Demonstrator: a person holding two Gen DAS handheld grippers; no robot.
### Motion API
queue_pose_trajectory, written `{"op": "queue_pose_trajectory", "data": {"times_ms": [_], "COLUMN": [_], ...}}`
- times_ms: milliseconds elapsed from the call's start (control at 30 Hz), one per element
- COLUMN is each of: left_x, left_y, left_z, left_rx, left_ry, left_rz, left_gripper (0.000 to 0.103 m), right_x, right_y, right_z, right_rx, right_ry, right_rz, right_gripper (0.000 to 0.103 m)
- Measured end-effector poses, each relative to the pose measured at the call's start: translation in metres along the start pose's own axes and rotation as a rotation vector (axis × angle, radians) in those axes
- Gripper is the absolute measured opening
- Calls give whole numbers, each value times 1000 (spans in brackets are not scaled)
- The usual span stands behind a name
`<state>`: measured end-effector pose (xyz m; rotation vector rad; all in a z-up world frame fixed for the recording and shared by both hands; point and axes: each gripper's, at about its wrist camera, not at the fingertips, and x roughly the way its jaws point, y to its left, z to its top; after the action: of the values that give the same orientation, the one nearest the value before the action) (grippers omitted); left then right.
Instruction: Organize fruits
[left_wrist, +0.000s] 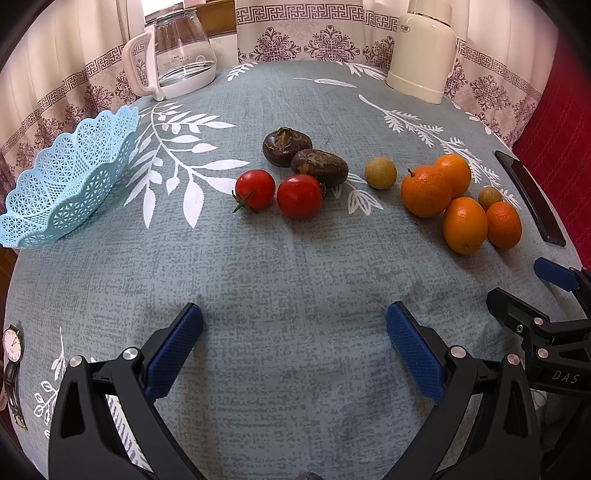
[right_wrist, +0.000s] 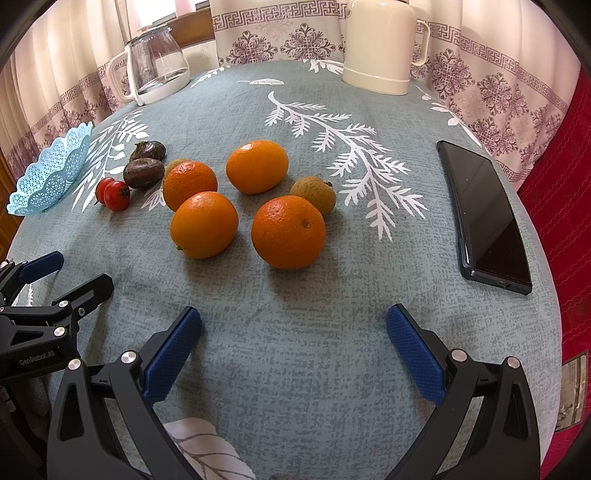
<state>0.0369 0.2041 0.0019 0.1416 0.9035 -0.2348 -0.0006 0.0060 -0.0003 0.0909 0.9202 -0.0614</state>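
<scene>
We hold both the left gripper (left_wrist: 294, 325) and the right gripper (right_wrist: 294, 323) wide apart and empty; fruits lie on the tablecloth (left_wrist: 295, 266), one small brown fruit (left_wrist: 490, 197) half hidden behind oranges (left_wrist: 426, 191), basket (left_wrist: 66, 177) cropped at left.

Light-blue lattice basket (left_wrist: 66, 177), grey leaf-print tablecloth (left_wrist: 295, 266)

On the bench lie four oranges (right_wrist: 288, 232), two red tomatoes (left_wrist: 299, 196), two dark brown chestnut-like fruits (left_wrist: 320, 167) and two small tan longans (left_wrist: 380, 172). There is one blue basket (left_wrist: 62, 177), one glass jug (left_wrist: 181, 51), one cream flask (left_wrist: 423, 51), one phone (right_wrist: 484, 218) and one wristwatch (left_wrist: 13, 365).
</scene>
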Motion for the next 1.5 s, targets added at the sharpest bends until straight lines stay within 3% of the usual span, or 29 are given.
{"op": "queue_pose_trajectory", "data": {"times_ms": [400, 533, 833, 1033, 1233, 1500], "left_x": [-1, -7, -15, 0, 15, 14], "left_y": [2, 6, 27, 38, 44, 52], "left_z": [2, 3, 23, 37, 49, 59], "left_rx": [5, 2, -27, -54, -32, -15], "left_ry": [6, -6, -66, -50, -47, -68], "left_rz": [-23, -48, 7, 9, -4, -56], "left_gripper": [100, 100, 100, 100, 83, 80], "right_x": [-3, -15, -34, -31, -24, -15], "right_y": [0, -1, -10, -18, -20, -16], "right_z": [1, 1, 15, 17, 18, 17], "right_rx": [-8, 1, 61, 100, 104, 99], "right_ry": [0, -51, -159, -156, -138, -113], "right_rz": [6, 7, 53, 75, 90, 109], "right_gripper": [98, 98, 98, 89, 83, 82]}}
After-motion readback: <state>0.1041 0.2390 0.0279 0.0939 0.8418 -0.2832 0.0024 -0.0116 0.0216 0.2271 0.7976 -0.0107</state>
